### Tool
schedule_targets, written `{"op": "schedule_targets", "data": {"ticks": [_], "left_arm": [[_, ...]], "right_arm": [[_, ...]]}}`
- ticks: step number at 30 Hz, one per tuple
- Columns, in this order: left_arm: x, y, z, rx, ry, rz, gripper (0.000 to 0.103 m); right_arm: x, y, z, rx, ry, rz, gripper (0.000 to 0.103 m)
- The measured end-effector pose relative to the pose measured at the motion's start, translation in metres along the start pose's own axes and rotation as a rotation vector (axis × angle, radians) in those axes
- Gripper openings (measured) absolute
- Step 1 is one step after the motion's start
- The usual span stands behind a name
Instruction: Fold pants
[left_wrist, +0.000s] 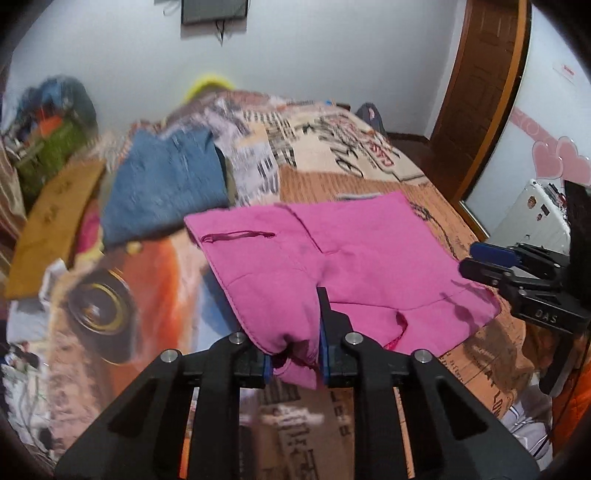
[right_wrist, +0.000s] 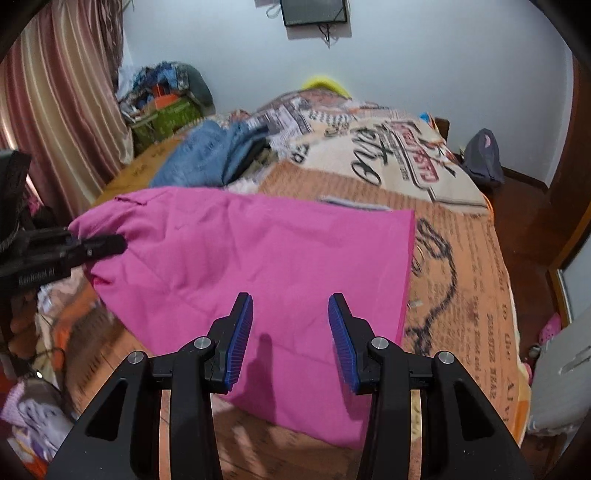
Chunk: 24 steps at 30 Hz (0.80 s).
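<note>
The pink pants (left_wrist: 332, 258) lie partly folded on the printed bedspread (left_wrist: 369, 181); they also show in the right wrist view (right_wrist: 258, 266). My left gripper (left_wrist: 295, 354) is shut on a bunched edge of the pants and lifts it a little; it also shows at the left of the right wrist view (right_wrist: 99, 245), clamped on the pants' left corner. My right gripper (right_wrist: 290, 332) is open and empty, just above the near part of the pants; it shows at the right of the left wrist view (left_wrist: 484, 260), beside the pants' right edge.
Folded blue jeans (left_wrist: 166, 192) lie behind the pants, also in the right wrist view (right_wrist: 210, 158). A clutter pile (right_wrist: 166, 103) and curtain (right_wrist: 55, 110) are at the far left. A dark bag (right_wrist: 482, 155) sits on the floor to the right of the bed.
</note>
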<state>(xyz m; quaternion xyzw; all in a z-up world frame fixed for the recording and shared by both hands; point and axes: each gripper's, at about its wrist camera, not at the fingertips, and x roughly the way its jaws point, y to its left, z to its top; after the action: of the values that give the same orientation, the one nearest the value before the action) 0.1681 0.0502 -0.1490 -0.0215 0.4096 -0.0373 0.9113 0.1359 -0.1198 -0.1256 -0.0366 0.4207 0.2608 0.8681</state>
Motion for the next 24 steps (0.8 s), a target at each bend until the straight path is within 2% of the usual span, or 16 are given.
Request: {"op": "schedule_targets", "data": {"ticks": [4, 9, 13, 16, 20, 24], "left_arm": [[-0.022, 0.0, 0.002, 0.046, -0.058, 0.049, 0.018], [-0.036, -0.004, 0.004, 0.098, -0.084, 0.072, 0.018], [-0.037, -0.009, 0.006, 0.113, -0.083, 0.069, 0.018], [-0.034, -0.017, 0.013, 0.121, -0.081, 0.054, 0.018], [-0.03, -0.038, 0.023, 0.17, -0.085, 0.048, 0.018], [-0.024, -0.057, 0.029, 0.226, -0.072, 0.052, 0.018]], "right_arm": [[0.013, 0.017, 0.01, 0.025, -0.003, 0.08, 0.039], [0.04, 0.05, 0.006, -0.001, 0.058, 0.171, 0.039], [0.057, 0.072, -0.001, -0.052, 0.113, 0.209, 0.039], [0.057, 0.082, -0.008, -0.088, 0.113, 0.197, 0.041], [0.054, 0.083, -0.01, -0.092, 0.115, 0.215, 0.041], [0.044, 0.063, -0.01, 0.008, 0.108, 0.297, 0.041]]}}
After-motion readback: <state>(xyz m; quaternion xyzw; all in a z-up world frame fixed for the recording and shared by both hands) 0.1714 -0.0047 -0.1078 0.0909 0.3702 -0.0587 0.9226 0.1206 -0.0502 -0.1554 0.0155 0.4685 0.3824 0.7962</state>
